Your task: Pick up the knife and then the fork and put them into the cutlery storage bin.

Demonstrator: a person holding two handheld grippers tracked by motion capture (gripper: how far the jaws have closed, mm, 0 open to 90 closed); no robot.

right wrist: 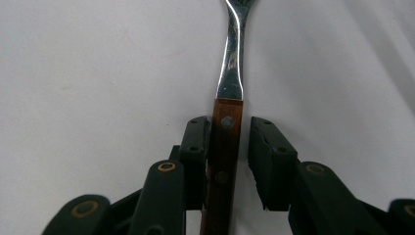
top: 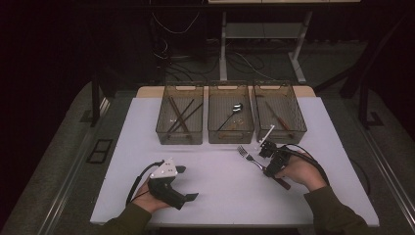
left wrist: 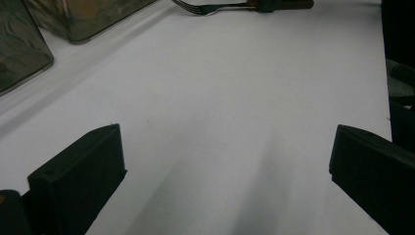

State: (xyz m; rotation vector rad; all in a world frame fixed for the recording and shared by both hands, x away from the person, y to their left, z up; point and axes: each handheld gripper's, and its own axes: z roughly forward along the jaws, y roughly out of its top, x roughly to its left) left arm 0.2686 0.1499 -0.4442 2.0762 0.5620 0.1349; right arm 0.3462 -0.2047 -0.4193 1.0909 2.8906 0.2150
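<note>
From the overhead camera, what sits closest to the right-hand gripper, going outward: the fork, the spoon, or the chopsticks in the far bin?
1. Fork: between the jaws of the right gripper, on the table.
2. Spoon: in the middle bin, farther back.
3. Chopsticks: in the left bin, farthest off.

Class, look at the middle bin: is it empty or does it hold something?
Not empty. The middle bin holds a spoon, lying slanted inside it.

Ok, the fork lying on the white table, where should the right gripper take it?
Grip the fork by its wooden handle, from above, jaws straddling it crosswise. It lies flat and the handle is straight-sided and thicker than the metal neck. The right gripper already brackets it there, a gap showing on one side.
</note>
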